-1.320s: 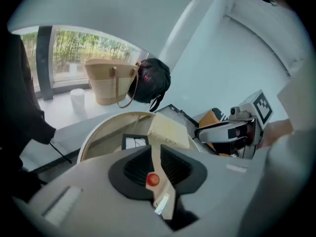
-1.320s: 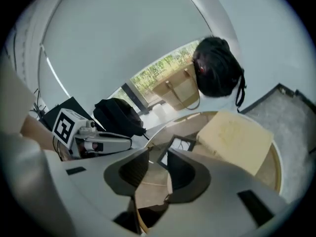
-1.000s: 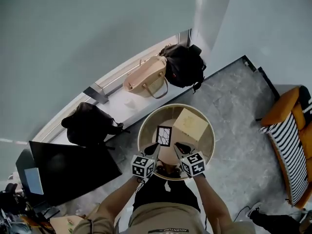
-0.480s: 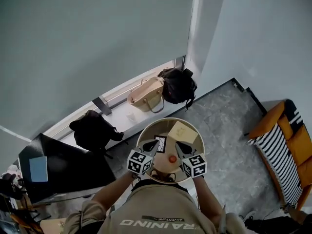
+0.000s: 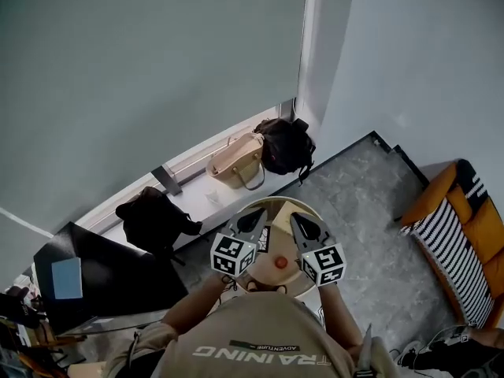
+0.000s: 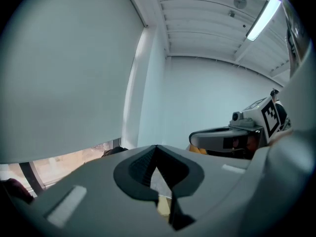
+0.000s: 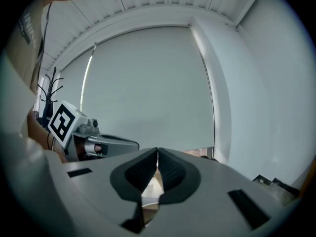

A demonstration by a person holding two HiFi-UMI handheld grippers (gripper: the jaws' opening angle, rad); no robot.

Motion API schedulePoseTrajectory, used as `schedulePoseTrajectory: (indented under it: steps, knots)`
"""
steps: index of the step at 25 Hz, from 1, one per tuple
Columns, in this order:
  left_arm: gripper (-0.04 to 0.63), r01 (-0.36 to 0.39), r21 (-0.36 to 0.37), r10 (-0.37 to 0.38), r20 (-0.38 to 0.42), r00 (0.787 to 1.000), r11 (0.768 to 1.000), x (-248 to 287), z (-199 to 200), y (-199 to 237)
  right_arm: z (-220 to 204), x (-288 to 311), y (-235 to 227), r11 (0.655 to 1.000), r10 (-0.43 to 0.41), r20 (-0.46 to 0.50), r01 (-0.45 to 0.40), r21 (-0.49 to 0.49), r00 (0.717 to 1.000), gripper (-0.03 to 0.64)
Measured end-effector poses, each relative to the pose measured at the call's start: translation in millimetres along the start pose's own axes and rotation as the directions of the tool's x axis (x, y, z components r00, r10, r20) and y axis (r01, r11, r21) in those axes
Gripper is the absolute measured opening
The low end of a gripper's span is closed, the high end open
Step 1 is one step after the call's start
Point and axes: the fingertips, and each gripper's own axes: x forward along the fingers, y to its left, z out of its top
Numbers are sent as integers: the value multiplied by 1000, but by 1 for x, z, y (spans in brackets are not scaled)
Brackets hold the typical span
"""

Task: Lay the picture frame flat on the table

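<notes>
1. Left gripper: jaws closed tip to tip with nothing between them. It is aimed up at the pale grey wall, not at the work.
2. Right gripper: same. Jaws are pressed together, empty, pointing at the wall.
3. Head view: both grippers are held side by side above the round light-wood tabletop, marker cubes toward the person. Neither touches anything.
4. Black picture frame: only a dark sliver shows on the tabletop, between and below the two grippers. It is mostly covered, so I can't tell whether it is upright or lying flat.
5. A small orange-red object sits on the tabletop near the frame, on the person's side.
6. Further out: a beige handbag and a black backpack on the white window ledge. Neither is part of the job.
7. Progress call: no gripper is on the frame, and both are clear and shut. Either the lay-down is done or it hasn't begun; these views don't settle which. If the frame is standing, the whole tip-down is left. If it is flat, nothing is left.
</notes>
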Motion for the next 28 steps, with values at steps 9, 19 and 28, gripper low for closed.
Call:
schedulePoseTrajectory:
  steps: [9,19,28]
  knots:
    - [6,-52,10,52,43,998,999,-7,24,16,28,4,3,998,-2,53,5,-60,999,8]
    - [6,-61,35,60,41,997,998,-18,24,16,21,3,11,996,7,44,-3,-90,999,8]
    - [6,-57,46,56,26,998,997,-24,21,18,23,4,16,994,28,43,-23,-103,999,7]
